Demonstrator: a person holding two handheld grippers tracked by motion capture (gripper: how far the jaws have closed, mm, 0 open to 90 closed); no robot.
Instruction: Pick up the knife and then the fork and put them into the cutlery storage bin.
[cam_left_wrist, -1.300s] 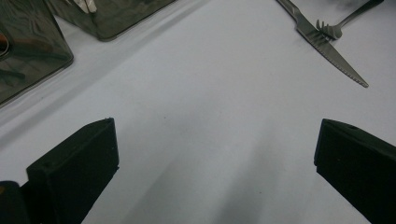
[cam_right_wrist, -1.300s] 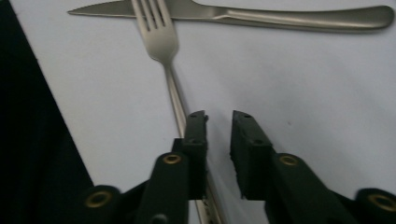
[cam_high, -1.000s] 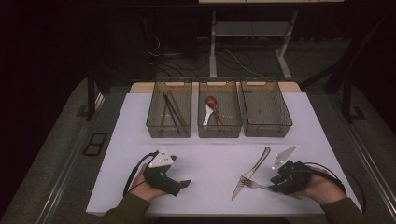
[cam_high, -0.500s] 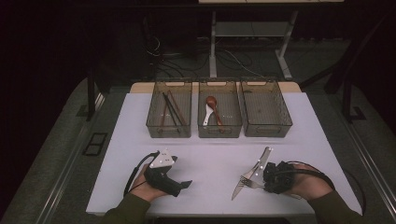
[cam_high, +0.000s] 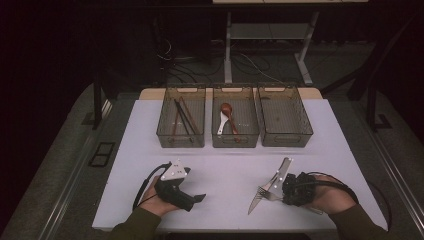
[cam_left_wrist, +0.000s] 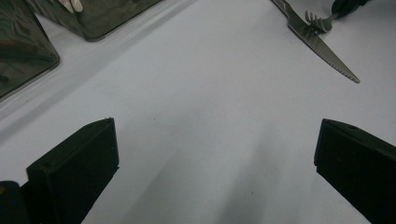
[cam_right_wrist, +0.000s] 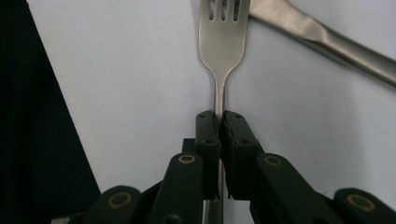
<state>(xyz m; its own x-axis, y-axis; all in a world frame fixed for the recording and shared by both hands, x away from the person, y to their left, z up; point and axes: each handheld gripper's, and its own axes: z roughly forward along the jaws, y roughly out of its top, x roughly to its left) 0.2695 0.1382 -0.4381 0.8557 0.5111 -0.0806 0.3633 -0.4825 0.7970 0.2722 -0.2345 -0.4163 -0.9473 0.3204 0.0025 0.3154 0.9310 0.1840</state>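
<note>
Right claw (cam_right_wrist: 218, 122) has now moved in and clenched on the fork (cam_right_wrist: 222, 42) handle; knife (cam_right_wrist: 327, 39) lies just beyond. Left claw (cam_left_wrist: 210, 154) released, idle. Lift is next.

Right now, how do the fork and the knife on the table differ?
The fork is clamped by its handle in the shut right gripper; the knife lies free on the table. The fork ends in tines; the knife has a long serrated blade. Both are silver metal.
</note>
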